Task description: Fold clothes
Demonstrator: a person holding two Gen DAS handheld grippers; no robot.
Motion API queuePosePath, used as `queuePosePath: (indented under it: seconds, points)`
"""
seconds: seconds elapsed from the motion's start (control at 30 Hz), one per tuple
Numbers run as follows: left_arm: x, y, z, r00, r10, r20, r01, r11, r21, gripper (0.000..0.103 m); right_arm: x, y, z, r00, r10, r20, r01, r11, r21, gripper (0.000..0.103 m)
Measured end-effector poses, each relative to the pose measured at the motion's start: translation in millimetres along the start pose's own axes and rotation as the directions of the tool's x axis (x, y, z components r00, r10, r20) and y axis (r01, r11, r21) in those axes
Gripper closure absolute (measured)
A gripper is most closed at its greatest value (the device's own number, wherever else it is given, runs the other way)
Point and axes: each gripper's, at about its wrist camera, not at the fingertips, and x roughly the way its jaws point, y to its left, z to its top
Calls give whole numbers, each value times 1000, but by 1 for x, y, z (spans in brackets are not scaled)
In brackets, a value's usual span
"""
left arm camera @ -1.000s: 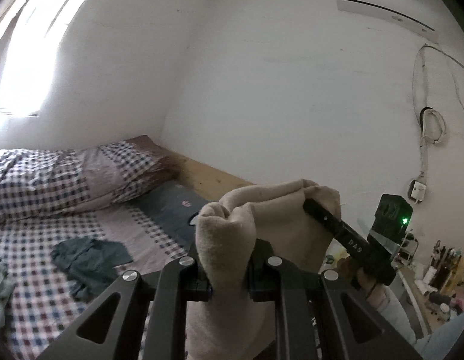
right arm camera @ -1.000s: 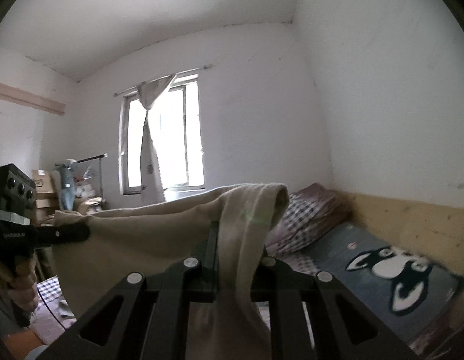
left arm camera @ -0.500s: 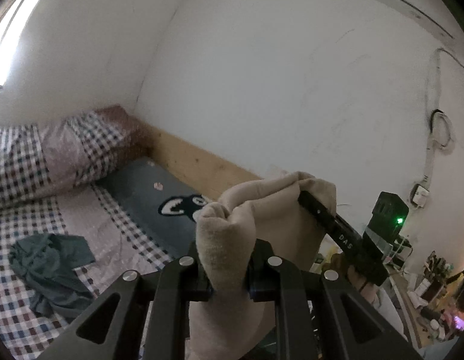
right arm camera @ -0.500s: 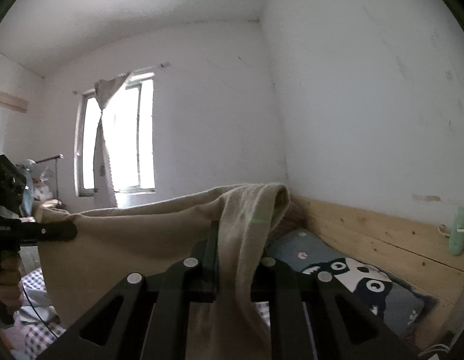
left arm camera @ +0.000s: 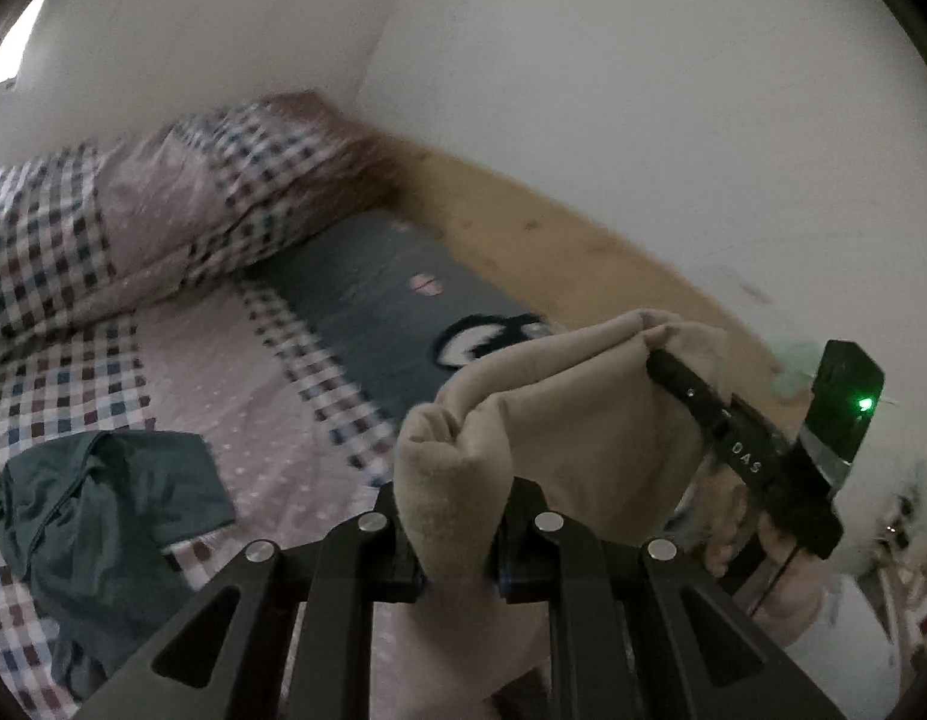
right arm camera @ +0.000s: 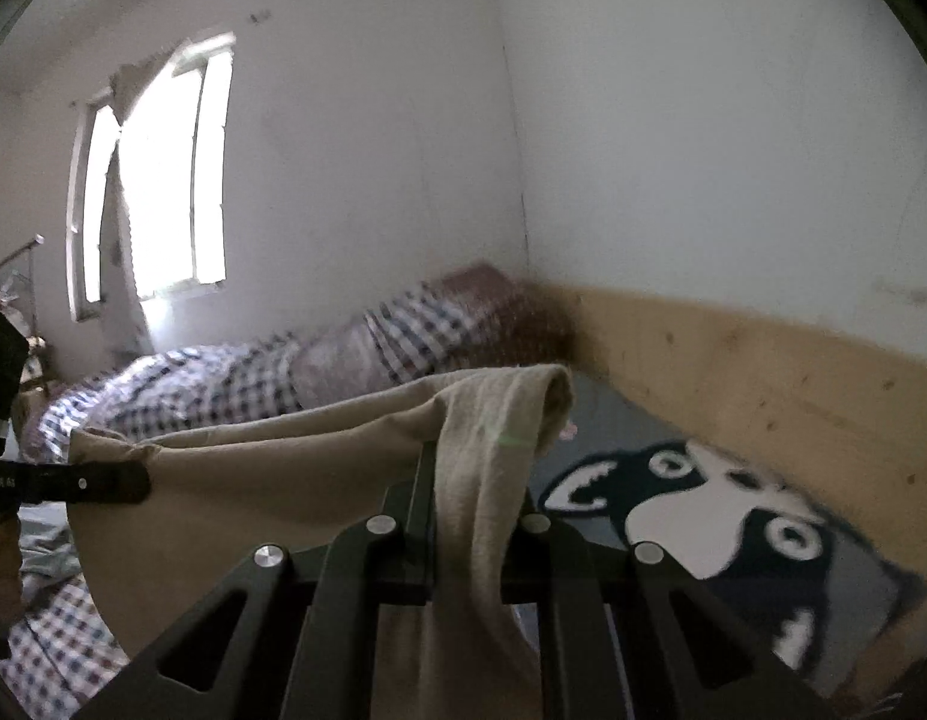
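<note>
A beige garment (left arm camera: 559, 420) hangs in the air above the bed, held at two spots. My left gripper (left arm camera: 457, 546) is shut on one bunched corner of it. The right gripper (left arm camera: 661, 363) shows in the left wrist view at the right, clamped on the other corner, with a hand below it. In the right wrist view the beige garment (right arm camera: 271, 480) stretches leftward from my right gripper (right arm camera: 469, 516), which is shut on its edge, to the left gripper (right arm camera: 133, 483) at the far left. The cloth sags between the two.
Below lies a bed with a checked sheet (left arm camera: 61, 372) and a checked quilt (right arm camera: 235, 378) piled by the wall. A dark green garment (left arm camera: 103, 510) lies crumpled on the sheet. A grey cartoon-face blanket (right arm camera: 703, 498) lies along the wooden bed rail (right arm camera: 763, 372). A bright window (right arm camera: 157, 180) is on the left.
Both cameras have tilted downward and swung, so the bed fills more of each view. The beige garment stays gripped at both corners, and now sits lower over the bed.
</note>
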Motion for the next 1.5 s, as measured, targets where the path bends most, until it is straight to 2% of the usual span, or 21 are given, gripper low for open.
queuePosePath:
  seconds: [0.13, 0.2, 0.37, 0.53, 0.6, 0.7, 0.8, 0.87, 0.9, 0.97, 1.03, 1.07, 1.23, 1.37, 1.5]
  points:
    - [57, 57, 8, 997, 58, -48, -60, 997, -40, 88, 104, -2, -17, 993, -8, -114, 4, 999, -33, 94]
    - [90, 90, 11, 994, 78, -78, -83, 994, -70, 88, 144, -5, -25, 987, -10, -162, 2, 999, -48, 94]
    - [146, 146, 6, 982, 125, -141, -140, 985, -100, 88, 236, 4, -67, 962, -28, -272, -4, 993, -118, 94]
    - [192, 184, -1, 969, 151, -195, -178, 975, -131, 87, 288, 12, -91, 945, -69, -319, 13, 985, -173, 94]
    - [208, 188, -4, 961, 172, -218, -198, 975, -104, 87, 306, 16, -100, 938, -90, -335, 23, 980, -199, 94]
    - [213, 192, -3, 956, 200, -216, -222, 972, -81, 81, 334, 20, -113, 926, -123, -358, 37, 970, -239, 93]
    - [213, 195, -3, 948, 220, -231, -245, 966, -86, 72, 356, 24, -124, 915, -157, -370, 54, 960, -274, 84]
    - [208, 193, -2, 944, 230, -235, -255, 964, -77, 61, 353, 22, -119, 921, -198, -335, 102, 953, -284, 52]
    - [205, 192, -1, 942, 246, -228, -267, 961, -66, 49, 350, 22, -116, 924, -213, -317, 122, 951, -284, 46]
    - [192, 191, 6, 934, 298, -195, -315, 947, -62, 38, 341, 19, -106, 928, -236, -289, 159, 950, -267, 31]
    - [179, 193, 15, 931, 314, -185, -333, 939, -81, 31, 325, 17, -94, 938, -234, -256, 175, 957, -233, 30]
    - [173, 195, 20, 929, 322, -181, -342, 935, -91, 31, 317, 18, -89, 942, -230, -245, 178, 960, -218, 29]
    - [111, 192, 26, 942, 325, -82, -332, 937, -106, 31, 262, 28, -66, 966, -164, -199, 132, 977, -169, 28]
    - [23, 198, 18, 948, 318, 8, -312, 934, -173, 31, 191, 43, -44, 987, -65, -144, 46, 990, -130, 24]
    - [-76, 188, 7, 939, 326, 111, -300, 933, -197, 30, 114, 64, -19, 995, 35, -92, -45, 994, -102, 23]
